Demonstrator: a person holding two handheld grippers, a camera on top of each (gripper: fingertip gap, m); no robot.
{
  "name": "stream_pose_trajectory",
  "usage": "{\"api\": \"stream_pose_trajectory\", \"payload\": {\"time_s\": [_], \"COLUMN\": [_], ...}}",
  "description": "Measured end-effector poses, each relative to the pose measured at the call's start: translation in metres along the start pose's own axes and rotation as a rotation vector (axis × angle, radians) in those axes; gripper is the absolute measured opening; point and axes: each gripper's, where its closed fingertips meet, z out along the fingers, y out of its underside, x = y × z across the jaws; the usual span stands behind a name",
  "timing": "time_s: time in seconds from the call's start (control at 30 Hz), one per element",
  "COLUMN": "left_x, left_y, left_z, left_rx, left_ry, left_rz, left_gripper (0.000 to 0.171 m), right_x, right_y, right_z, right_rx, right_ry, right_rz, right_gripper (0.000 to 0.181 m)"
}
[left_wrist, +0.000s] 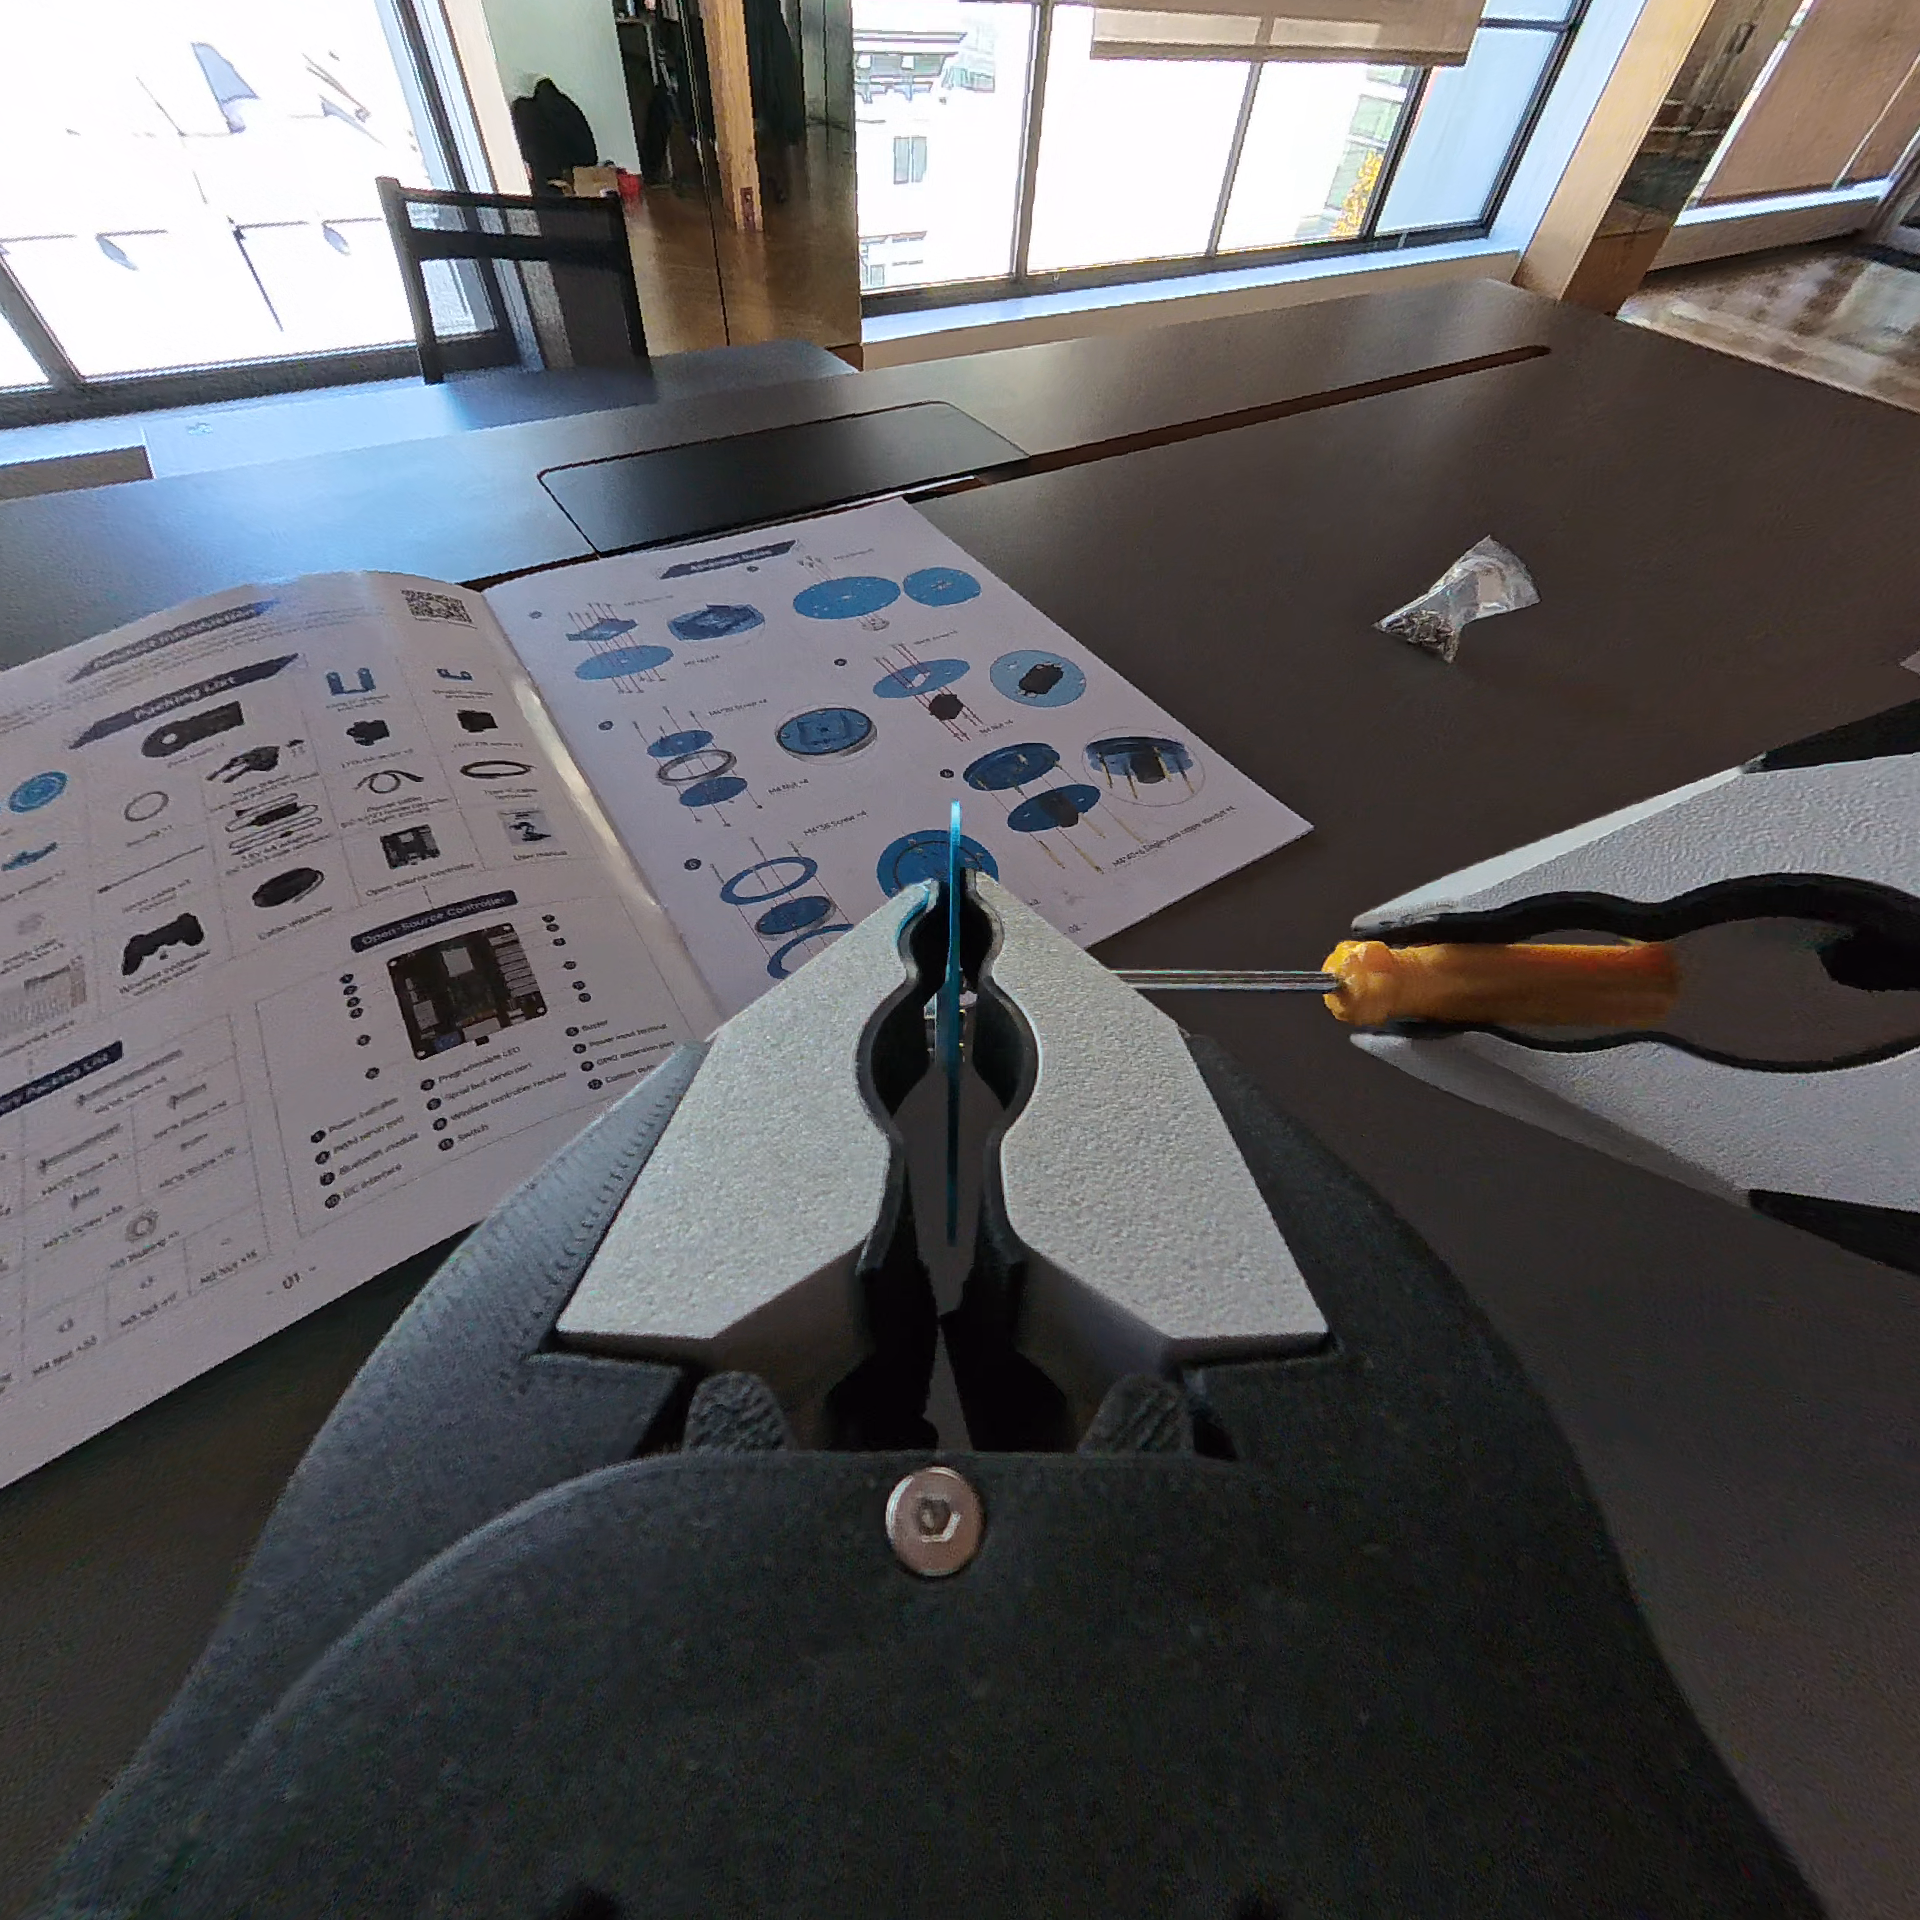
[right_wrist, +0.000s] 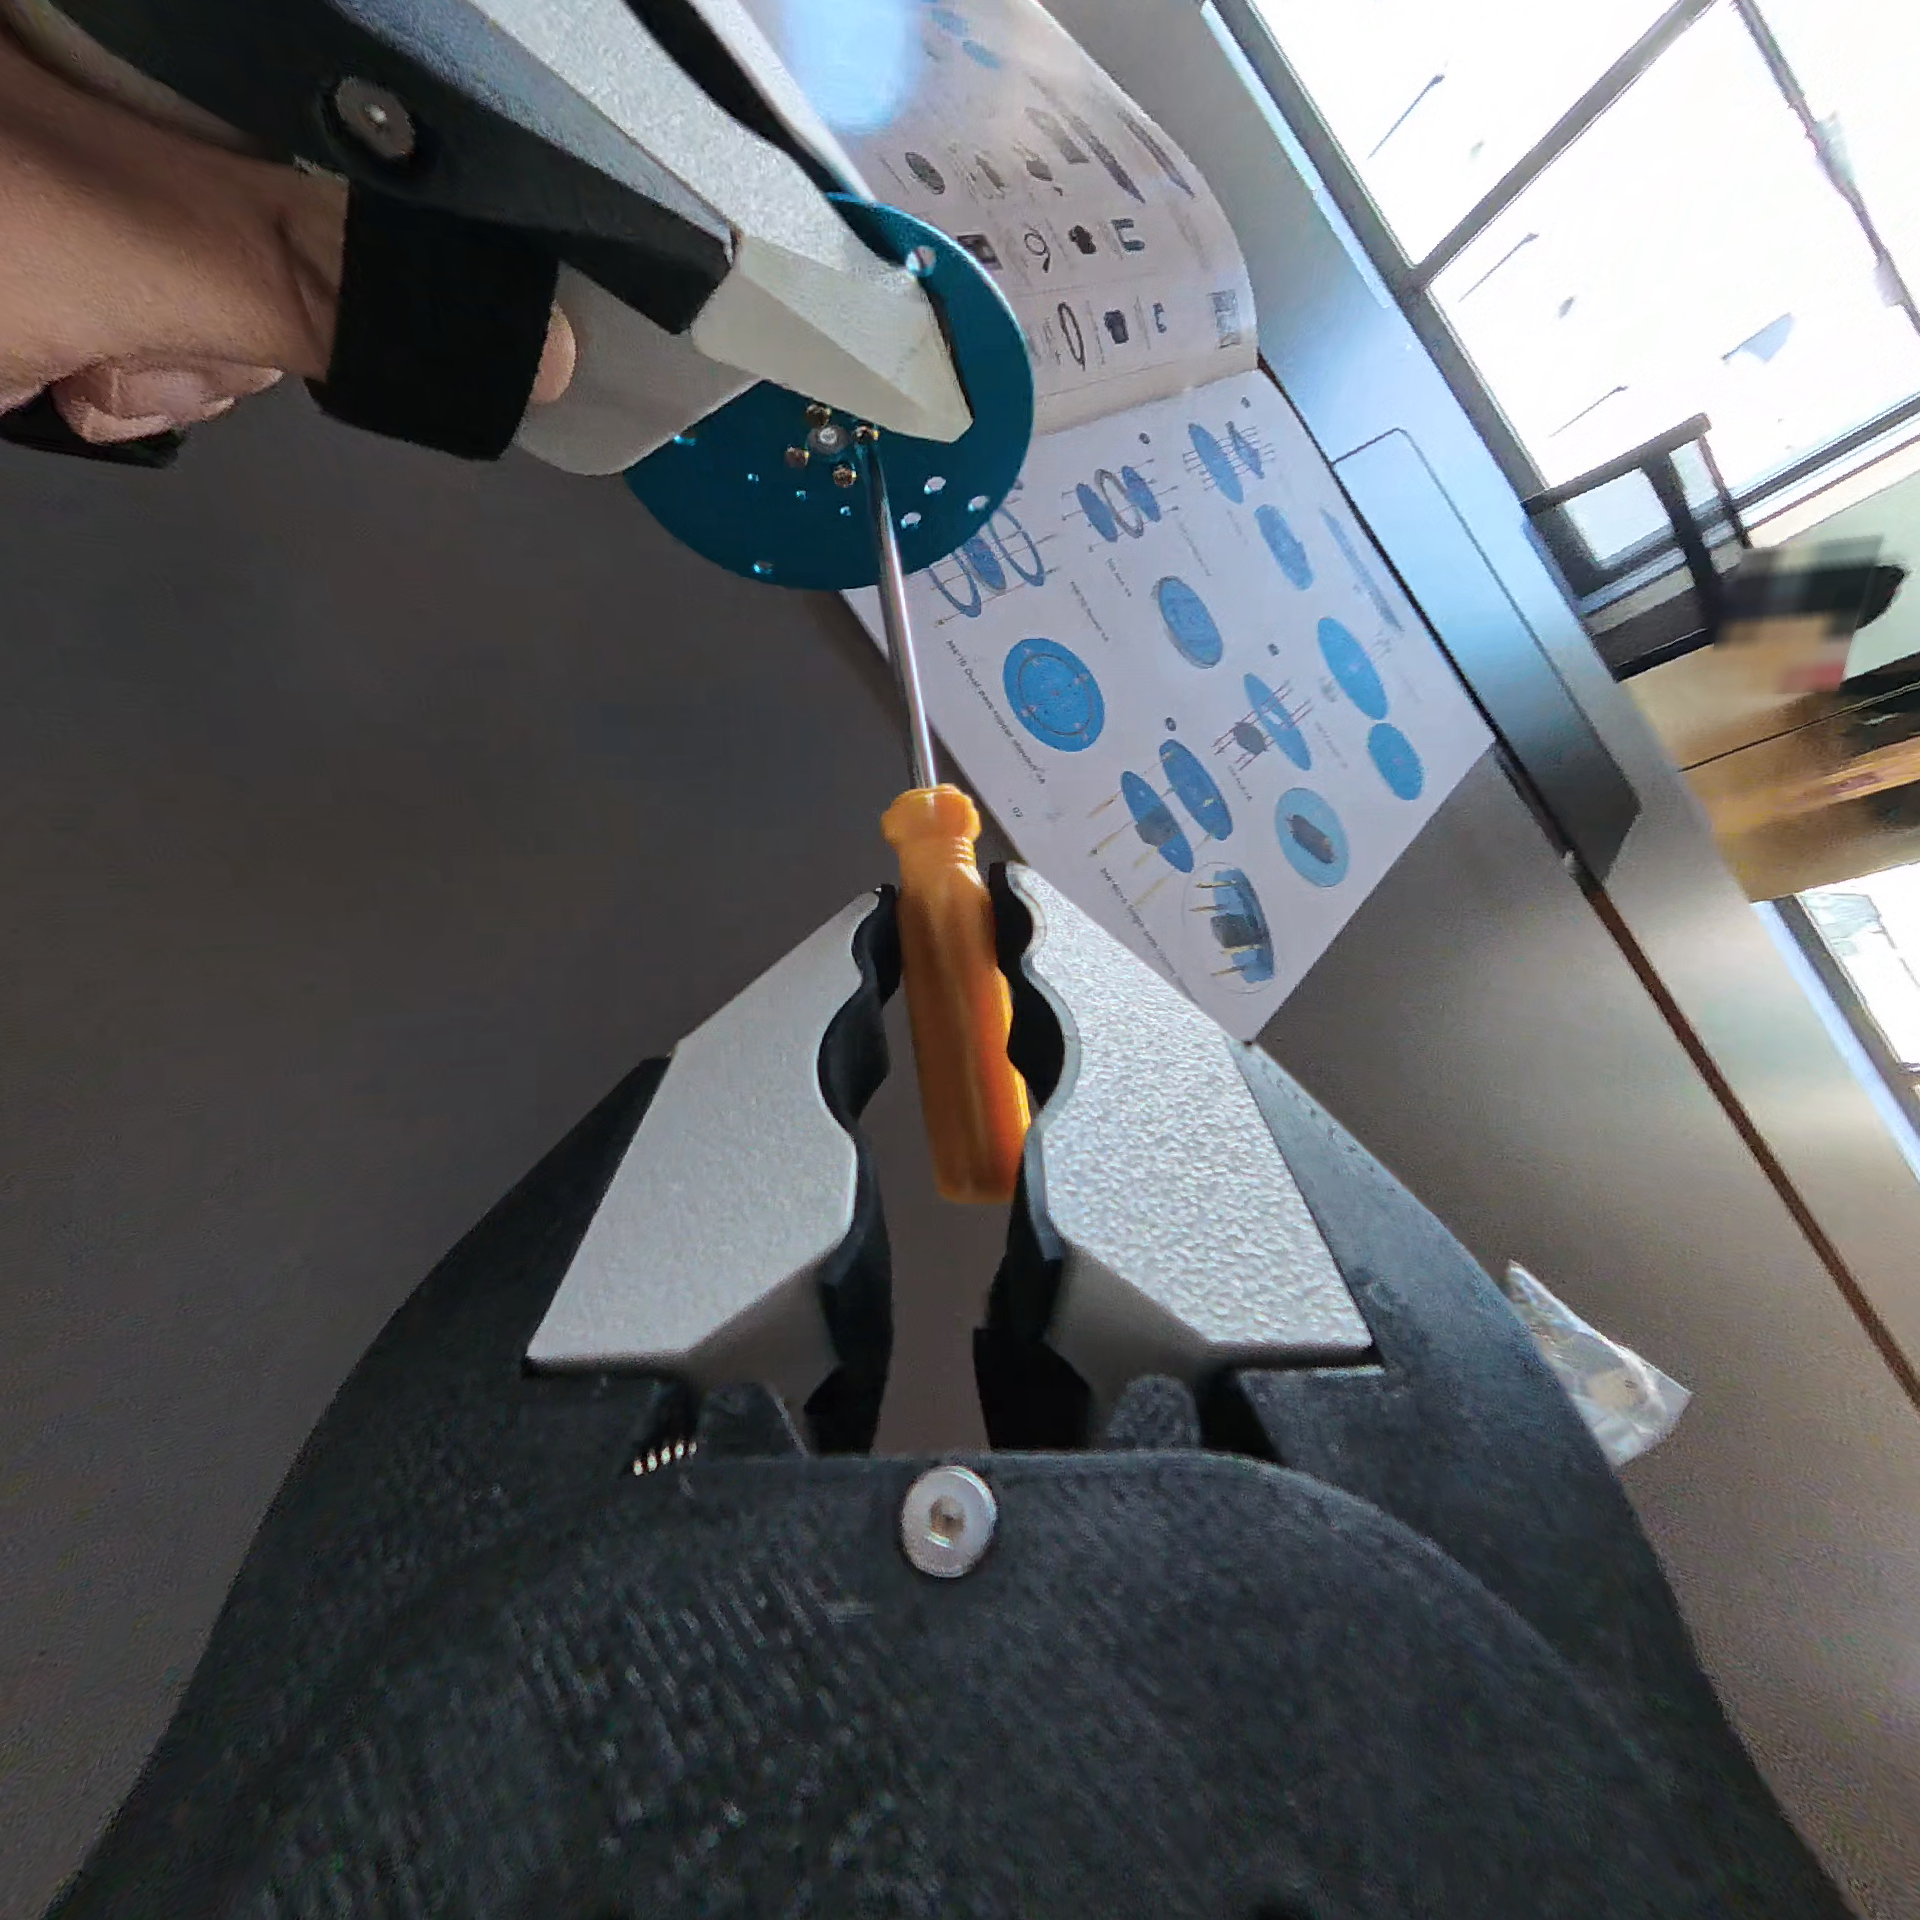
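Presently we are clamping the left gripper (left_wrist: 951, 914) on a blue disc (right_wrist: 831, 488), edge-on between its pads; the right gripper (right_wrist: 940, 894) is gripping an orange screwdriver (right_wrist: 951, 997), tip meeting the disc's central screws above the open manual (left_wrist: 520, 831).

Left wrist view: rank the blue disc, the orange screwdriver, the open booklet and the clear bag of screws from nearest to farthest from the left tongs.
1. Blue disc: clamped edge-on in the left tongs.
2. Orange screwdriver: right, in the right tongs.
3. Open booklet: flat, ahead and left.
4. Bag of screws: far right on the table.
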Motion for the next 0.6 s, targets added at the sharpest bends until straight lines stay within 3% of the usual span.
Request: {"api": "stream_pose_trajectory", "payload": {"time_s": [0.23, 0.6], "left_x": [0.000, -0.002], "left_y": [0.002, 0.004], "left_z": [0.001, 0.002], "left_rx": [-0.010, -0.020], "left_ry": [0.017, -0.005], "left_rz": [-0.029, 0.023], "left_gripper": [0.000, 0.001], "right_x": [-0.001, -0.012], "right_y": [0.003, 0.009], "right_z": [0.002, 0.012], "right_rx": [-0.021, -0.018], "right_ry": [-0.030, -0.254], "right_rz": [-0.028, 0.280], "right_gripper": [0.017, 0.018]}}
